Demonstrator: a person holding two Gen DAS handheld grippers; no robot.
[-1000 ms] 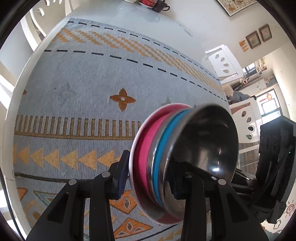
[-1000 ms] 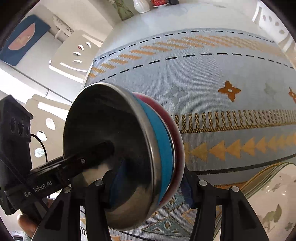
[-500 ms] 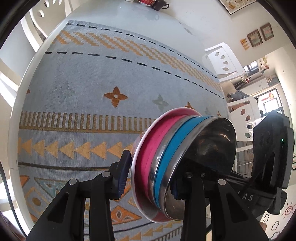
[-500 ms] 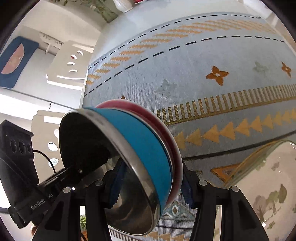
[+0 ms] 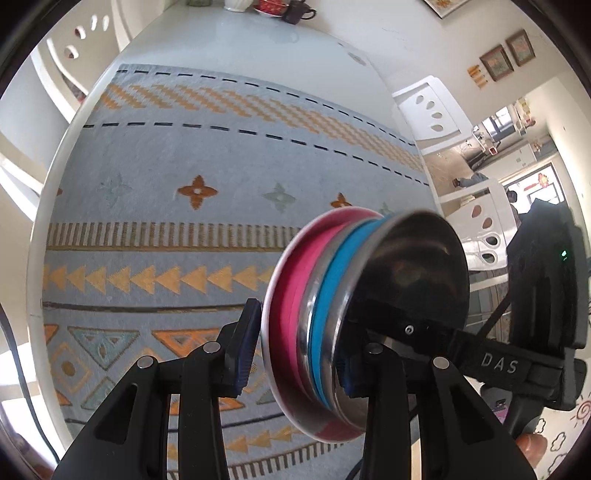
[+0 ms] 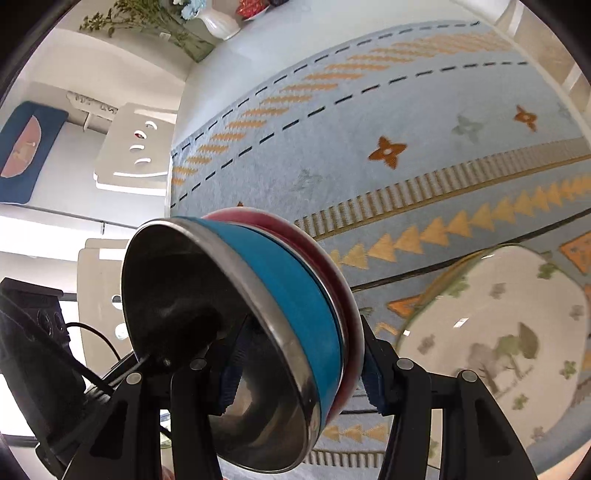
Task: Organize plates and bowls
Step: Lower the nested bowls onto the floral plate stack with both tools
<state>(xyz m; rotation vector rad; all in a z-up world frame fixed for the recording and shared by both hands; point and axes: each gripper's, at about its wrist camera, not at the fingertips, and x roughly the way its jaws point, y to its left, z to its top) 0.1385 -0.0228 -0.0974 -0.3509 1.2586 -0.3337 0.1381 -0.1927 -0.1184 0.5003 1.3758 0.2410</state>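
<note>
- The left tongs clamp the nested bowl stack on edge: one blue pad presses the pink-and-white outer bowl, the other sits inside the steel rim.
- The right tongs grip the same stack from the opposite side, one pad inside the steel hollow, the other against the red outer bowl; the blue bowl lies between.
- The stack hangs tilted in the air above the patterned cloth on the counter.
- Just right of the right tongs a printed plate rests on the cloth.
- Against the earlier frames, the stack has leaned further over, its open mouth turning more downward, and more of the plate has come into view.
- Far back stand a white vase and a dark mug.
</note>
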